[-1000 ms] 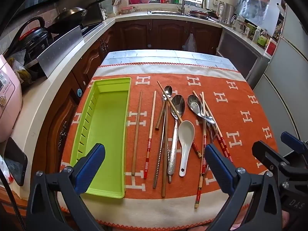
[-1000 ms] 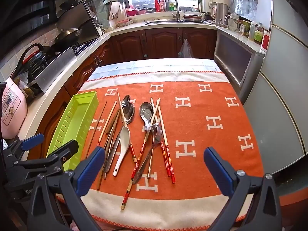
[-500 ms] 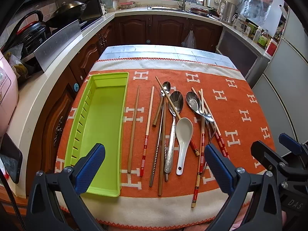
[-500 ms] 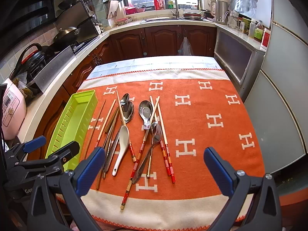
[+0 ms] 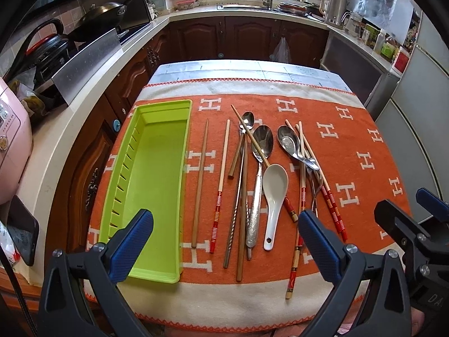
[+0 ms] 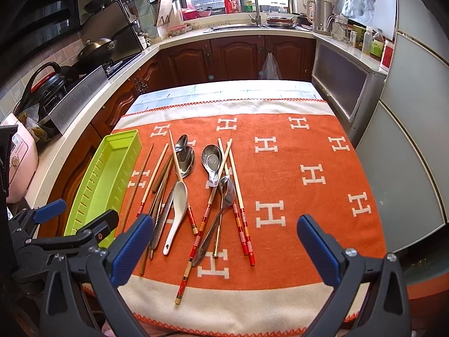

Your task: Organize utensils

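Scene: desk (image 5: pixel 252 70) covered by an orange blanket (image 5: pixel 350 146) patterned with white H marks; nothing yet sorted, judging by the layout.
Tray: lime-green utensil tray (image 5: pixel 157 168) lies lengthwise along the left edge of the desk, empty; its slotted inner wall suggests it is the intended destination.
Loose chopsticks: one plain wooden chopstick (image 5: pixel 199 182) and one red-banded chopstick (image 5: pixel 220 185) lie singly, apart from each other, just right of the tray; probably the easiest first picks.
Central heap: metal spoons (image 5: pixel 263 143), a white ceramic spoon (image 5: pixel 273 193) and further chopsticks overlap at mid-desk, handles toward the near edge; one chopstick lies diagonally across a spoon bowl.
Right cluster: short-handled steel spoon (image 6: pixel 212 158), a fork (image 6: pixel 228 189) and red-banded chopsticks (image 6: pixel 241 219) cross one another; untangling likely needed before lifting.
Left gripper (image 5: pixel 224 241): hovers over the near edge, between the tray and the heap; jaws spread wide, holding nothing, touching nothing.
Right gripper (image 6: pixel 224 244): hovers over the near edge, facing the right cluster; jaws spread wide, empty, clear of all utensils.
Assessment: both tools appear poised for a first pick; stacked items risk being dragged along.
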Demonstrator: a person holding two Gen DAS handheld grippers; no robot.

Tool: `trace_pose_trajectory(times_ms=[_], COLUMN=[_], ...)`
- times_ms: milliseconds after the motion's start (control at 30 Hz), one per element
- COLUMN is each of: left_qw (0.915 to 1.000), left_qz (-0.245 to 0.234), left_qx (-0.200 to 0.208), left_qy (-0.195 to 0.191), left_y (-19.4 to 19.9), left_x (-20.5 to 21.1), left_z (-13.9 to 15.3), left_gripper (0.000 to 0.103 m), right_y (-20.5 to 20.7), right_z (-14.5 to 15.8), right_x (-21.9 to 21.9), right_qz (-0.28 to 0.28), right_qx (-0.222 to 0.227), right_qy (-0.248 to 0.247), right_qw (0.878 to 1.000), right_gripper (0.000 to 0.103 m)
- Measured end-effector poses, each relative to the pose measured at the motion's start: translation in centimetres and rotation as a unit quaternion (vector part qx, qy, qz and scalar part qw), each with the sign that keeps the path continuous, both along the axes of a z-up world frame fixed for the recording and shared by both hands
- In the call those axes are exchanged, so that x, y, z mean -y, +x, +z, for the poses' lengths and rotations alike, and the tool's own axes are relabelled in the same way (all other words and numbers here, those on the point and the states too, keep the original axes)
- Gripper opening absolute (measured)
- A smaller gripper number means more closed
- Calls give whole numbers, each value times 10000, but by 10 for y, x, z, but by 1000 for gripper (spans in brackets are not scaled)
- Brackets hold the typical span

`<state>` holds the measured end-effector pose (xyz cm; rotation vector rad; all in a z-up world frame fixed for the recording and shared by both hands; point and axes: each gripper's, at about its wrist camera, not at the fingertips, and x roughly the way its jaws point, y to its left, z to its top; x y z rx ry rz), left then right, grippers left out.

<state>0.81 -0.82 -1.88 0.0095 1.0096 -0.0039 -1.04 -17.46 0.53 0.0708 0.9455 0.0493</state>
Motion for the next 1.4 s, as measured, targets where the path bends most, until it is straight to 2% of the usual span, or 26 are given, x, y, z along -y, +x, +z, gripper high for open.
trace_pose_trajectory(times_ms=[867, 1133, 1400], left_qw=[10000, 9997, 9997], left_qz=[-21, 36, -171], left_qx=[-32, 211, 103], left_qy=[31, -109, -129], left_y=[-5, -6, -2], left_x=[4, 2, 3], left_z=[1, 10, 7], left_gripper=[102, 102, 102], right_y=[-5, -7, -8], right_z=[3, 5, 6], right_x=[-1, -1, -1], right_qz=[1, 12, 7], right_qx=[58, 73, 76], right_qy=[11, 50, 56], right_qw=[10000, 10000, 10000], right_gripper=[102, 102, 100])
